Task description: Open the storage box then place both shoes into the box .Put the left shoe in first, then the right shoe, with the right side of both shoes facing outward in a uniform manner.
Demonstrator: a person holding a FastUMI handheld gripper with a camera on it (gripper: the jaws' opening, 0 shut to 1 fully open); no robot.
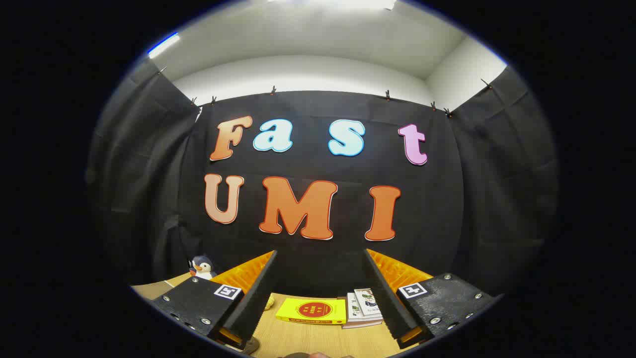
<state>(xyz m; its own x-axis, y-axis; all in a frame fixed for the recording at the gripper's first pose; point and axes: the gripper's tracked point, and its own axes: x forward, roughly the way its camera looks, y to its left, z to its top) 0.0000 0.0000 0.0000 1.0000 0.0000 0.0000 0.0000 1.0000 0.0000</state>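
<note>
The black cloth wall of the booth rises behind everything, with a white wall and ceiling above its clipped top edge. Below it runs the light wood table, which serves as the landmark here.

Over the near part of the table hangs the gripper; its jaws stand wide apart with nothing between them, the two fingers pointing toward the cloth wall and raised clear of the tabletop.

On the table, beyond the fingers and in the gap between them, lies a yellow book flat on its back. Just beside it, toward the right finger, sits a small stack of white books, touching or nearly touching the yellow one. At the table's far left corner, against the cloth, stands a penguin plush toy. A small pale yellow object peeks out on the table by the left finger; what it is cannot be told.

The storage box and the shoes cannot be placed from this view.
</note>
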